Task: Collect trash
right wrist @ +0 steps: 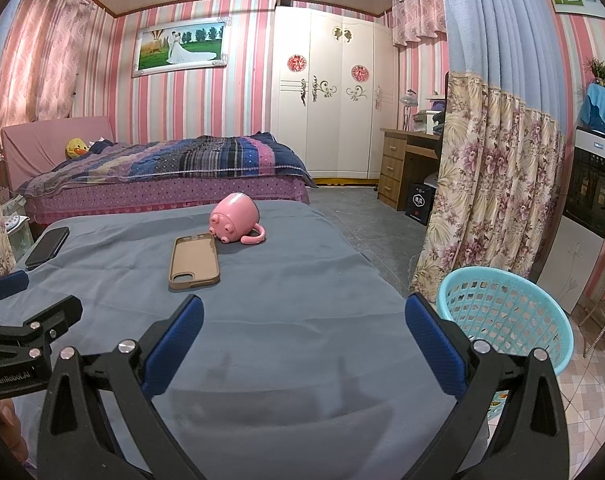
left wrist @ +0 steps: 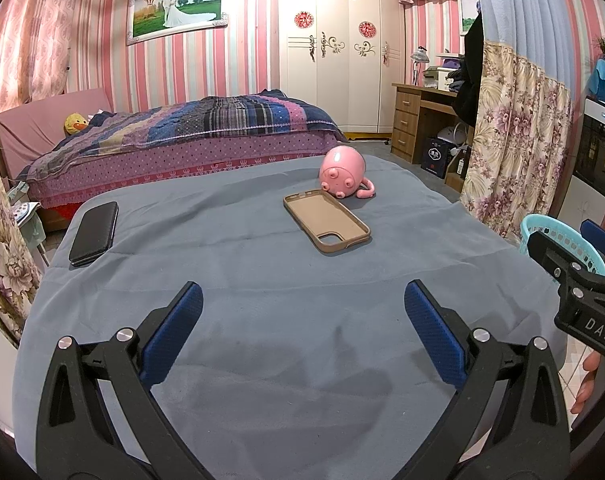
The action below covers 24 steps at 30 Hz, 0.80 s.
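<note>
No item that was plainly trash could be identified on the surface (left wrist: pixel 262 320); the three things lying on its grey cloth were a tan phone case (left wrist: pixel 326 222), a pink pig-faced mug (left wrist: pixel 342 174) and a dark phone (left wrist: pixel 94 233). The case lay open side up near the middle, empty, with its far end touching or just short of the mug, which was tipped on its side with the handle resting on the cloth. The phone lay well apart at the far left edge. The turquoise basket (right wrist: pixel 506 316), the likely receptacle, stood on the floor just beside the surface's right edge and its mesh walls showed little inside. The left gripper (left wrist: pixel 302 328) and right gripper (right wrist: pixel 304 328) both hovered over the near part of the surface with jaws spread wide and nothing between them. The chief risk was judged to be misselection: a usable item being binned for want of obvious refuse. A grasp on the thin, flat case could slip or drag the cloth, and nudge the mug into rolling.
</note>
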Tool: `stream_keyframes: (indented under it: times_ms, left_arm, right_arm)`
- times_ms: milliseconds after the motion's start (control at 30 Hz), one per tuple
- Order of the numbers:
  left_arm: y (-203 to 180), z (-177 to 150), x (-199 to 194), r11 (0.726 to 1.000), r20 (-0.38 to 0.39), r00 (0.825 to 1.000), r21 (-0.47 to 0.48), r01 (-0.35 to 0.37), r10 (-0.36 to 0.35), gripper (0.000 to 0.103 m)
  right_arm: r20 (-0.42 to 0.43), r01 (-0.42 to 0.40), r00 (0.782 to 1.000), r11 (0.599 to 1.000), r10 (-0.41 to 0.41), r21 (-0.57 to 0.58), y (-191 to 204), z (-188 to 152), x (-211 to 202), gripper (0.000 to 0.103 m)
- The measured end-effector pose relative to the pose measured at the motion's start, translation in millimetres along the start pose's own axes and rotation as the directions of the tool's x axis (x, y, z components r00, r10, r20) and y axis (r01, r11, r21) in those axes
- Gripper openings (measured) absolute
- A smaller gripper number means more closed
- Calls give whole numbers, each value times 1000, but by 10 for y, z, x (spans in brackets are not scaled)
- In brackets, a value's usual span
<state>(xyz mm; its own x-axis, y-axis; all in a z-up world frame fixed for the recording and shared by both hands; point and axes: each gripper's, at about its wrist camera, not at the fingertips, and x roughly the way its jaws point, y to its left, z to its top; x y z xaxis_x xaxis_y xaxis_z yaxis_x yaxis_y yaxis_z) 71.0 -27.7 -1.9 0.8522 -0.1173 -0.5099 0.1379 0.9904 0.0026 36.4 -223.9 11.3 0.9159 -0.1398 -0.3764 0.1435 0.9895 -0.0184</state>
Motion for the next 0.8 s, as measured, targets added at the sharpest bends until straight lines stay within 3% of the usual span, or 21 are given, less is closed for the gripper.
stream_keyframes:
  times_ms: [800]
  left_arm:
    - [-27,-15,11,1000,-1,1000,17,-6,6,98]
  right_arm:
    - [-2,7,1000,1000,-7,4,-69,24,-22,98]
